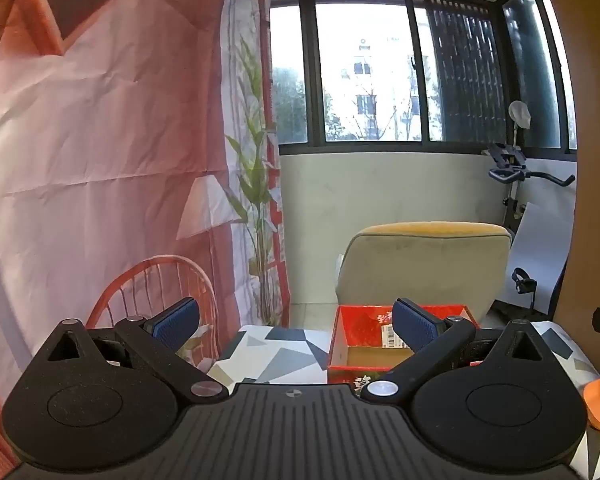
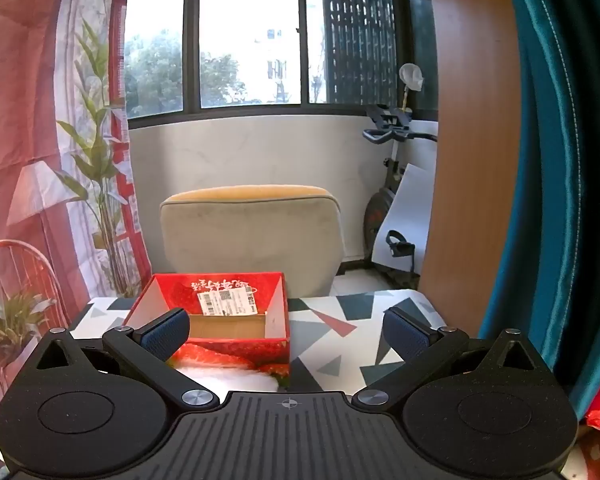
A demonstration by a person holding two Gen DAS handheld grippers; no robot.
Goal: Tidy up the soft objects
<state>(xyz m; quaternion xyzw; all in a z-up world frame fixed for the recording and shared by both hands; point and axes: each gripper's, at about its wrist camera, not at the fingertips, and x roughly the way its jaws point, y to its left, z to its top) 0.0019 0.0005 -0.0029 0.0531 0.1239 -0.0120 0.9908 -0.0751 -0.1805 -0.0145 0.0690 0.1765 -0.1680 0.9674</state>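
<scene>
Daylit windows (image 2: 250,44) behind a beige chair (image 2: 252,236) — exercise bike (image 2: 392,184) beside it.

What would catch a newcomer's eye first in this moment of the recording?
The open red strawberry-printed box stands out, sitting on the table's geometric-patterned cloth with a white shipping label inside and no soft object visible in it. Behind it stands a beige chair with a yellow top. Both the left gripper and right gripper are open and hold nothing.
</scene>
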